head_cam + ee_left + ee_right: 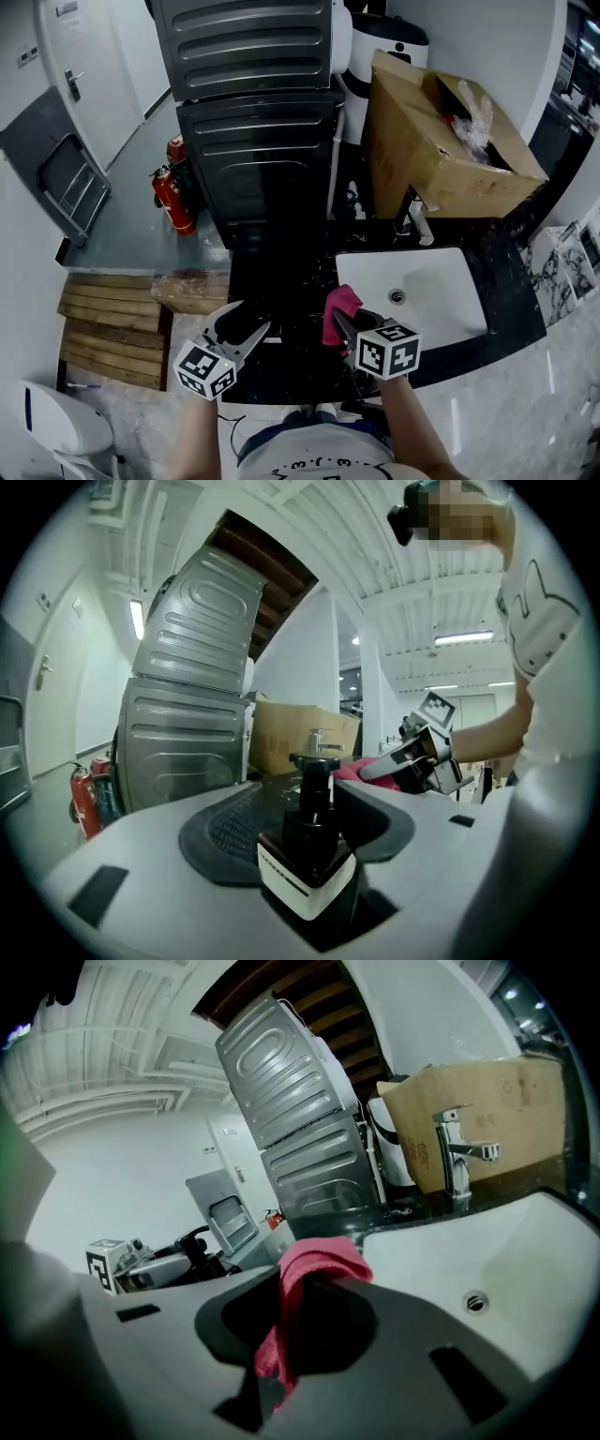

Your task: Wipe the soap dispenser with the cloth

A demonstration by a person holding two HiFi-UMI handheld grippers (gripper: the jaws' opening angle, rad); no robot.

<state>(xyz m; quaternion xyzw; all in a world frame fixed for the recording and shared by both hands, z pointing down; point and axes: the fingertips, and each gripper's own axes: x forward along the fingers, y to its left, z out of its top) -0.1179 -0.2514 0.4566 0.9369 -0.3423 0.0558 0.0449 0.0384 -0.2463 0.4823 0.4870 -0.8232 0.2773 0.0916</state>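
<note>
Clamping the pink cloth (317,1262), right tongs (298,1309) hang near the soap dispenser (309,847).

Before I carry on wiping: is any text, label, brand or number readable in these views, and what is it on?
No text here is readable.
Label on the soap dispenser: a line of small print, too blurred to read.
Side of the box: faint print, too blurred to read.
Label on the extinguisher: too small to read.
Cubes on the left gripper and right gripper: square markers only, no words.
</note>
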